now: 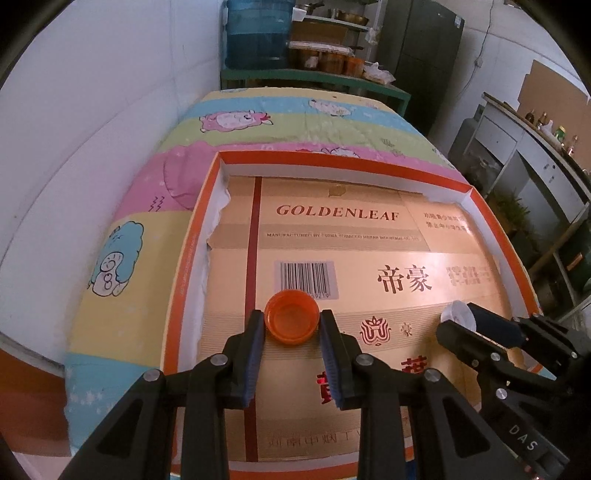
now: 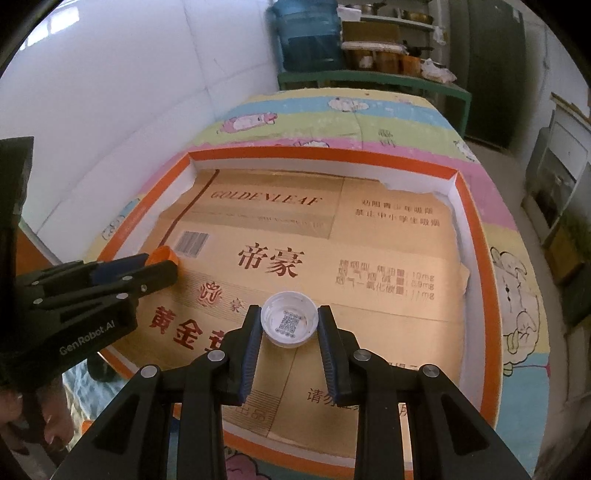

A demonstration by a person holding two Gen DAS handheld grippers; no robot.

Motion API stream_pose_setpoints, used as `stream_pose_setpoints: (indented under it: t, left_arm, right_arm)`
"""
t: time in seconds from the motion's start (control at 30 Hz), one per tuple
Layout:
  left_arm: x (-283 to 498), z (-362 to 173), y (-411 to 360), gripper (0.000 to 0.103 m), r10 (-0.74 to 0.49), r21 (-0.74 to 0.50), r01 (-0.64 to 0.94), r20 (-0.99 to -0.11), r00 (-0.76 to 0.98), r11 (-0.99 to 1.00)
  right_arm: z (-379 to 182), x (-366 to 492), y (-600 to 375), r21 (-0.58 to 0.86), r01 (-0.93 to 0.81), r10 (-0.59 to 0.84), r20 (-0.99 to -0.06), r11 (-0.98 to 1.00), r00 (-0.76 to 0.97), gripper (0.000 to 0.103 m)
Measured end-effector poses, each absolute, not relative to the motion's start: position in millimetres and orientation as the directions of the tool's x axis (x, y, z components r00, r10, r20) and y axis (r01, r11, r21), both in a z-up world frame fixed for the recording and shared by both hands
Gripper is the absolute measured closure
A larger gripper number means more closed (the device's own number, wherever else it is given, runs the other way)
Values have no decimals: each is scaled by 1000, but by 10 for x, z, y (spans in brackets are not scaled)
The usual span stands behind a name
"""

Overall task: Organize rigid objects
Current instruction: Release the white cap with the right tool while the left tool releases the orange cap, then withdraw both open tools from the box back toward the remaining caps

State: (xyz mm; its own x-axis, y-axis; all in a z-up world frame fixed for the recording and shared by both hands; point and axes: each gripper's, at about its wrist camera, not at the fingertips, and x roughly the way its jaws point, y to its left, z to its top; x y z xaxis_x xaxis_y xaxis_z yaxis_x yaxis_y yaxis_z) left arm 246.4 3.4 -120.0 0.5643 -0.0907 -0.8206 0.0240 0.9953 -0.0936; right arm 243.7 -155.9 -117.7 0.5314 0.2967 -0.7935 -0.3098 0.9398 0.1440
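Observation:
An orange bottle cap (image 1: 291,317), open side up, sits between the fingers of my left gripper (image 1: 291,323), which is shut on it, over the cardboard sheet (image 1: 369,258) lining an orange-rimmed tray (image 1: 184,266). It also shows in the right wrist view (image 2: 164,254), held by the left gripper (image 2: 162,264). A white cap (image 2: 289,318) with a QR code inside is held between the fingers of my right gripper (image 2: 289,325), shut on it. In the left wrist view the white cap (image 1: 458,314) sits in the right gripper (image 1: 461,321) at the right.
The tray (image 2: 476,258) lies on a bed with a cartoon quilt (image 1: 125,229), against a white wall on the left. Behind the bed stands a green shelf (image 1: 314,77) with a blue water jug (image 1: 255,33) and pots. Cabinets (image 1: 535,155) line the right.

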Motion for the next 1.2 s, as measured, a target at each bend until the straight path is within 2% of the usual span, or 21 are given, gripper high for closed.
stream_pose_setpoints:
  t: [0.17, 0.23, 0.27, 0.37, 0.63, 0.8, 0.9, 1.2]
  left_arm:
    - [2440, -1211, 2, 71, -92, -74, 54, -815, 573, 996]
    - [2408, -1227, -38, 65, -94, -50, 91, -807, 583, 995]
    - [2399, -1233, -59, 61, -94, -39, 107, -805, 586, 994]
    - [2384, -1243, -110, 57, -89, -20, 122, -799, 594, 992]
    - [2311, -1149, 9, 49, -163, -120, 112, -791, 590, 987]
    - [2196, -1007, 29, 48, -179, -133, 120, -759, 626, 984]
    - [2130, -928, 45, 43, -188, -141, 124, -749, 635, 982]
    - [1880, -750, 74, 43, -184, -141, 118, -734, 654, 983]
  right_arm:
    - [-1177, 2416, -1551, 135, -303, 286, -793, 943, 538, 72]
    - [-1181, 2392, -1558, 132, -301, 283, -792, 944, 541, 71]
    - [-1181, 2384, -1561, 129, -299, 279, -792, 946, 543, 67]
    - [-1181, 2362, -1562, 110, -292, 261, -795, 950, 548, 57]
    - [-1107, 2258, -1678, 112, -257, 243, -786, 960, 569, 57]
    - [-1035, 2152, -1720, 119, -240, 240, -778, 963, 580, 57]
    - [-993, 2062, -1734, 126, -233, 242, -775, 964, 584, 57]
    - [-848, 1792, -1722, 111, -215, 222, -761, 970, 609, 57]
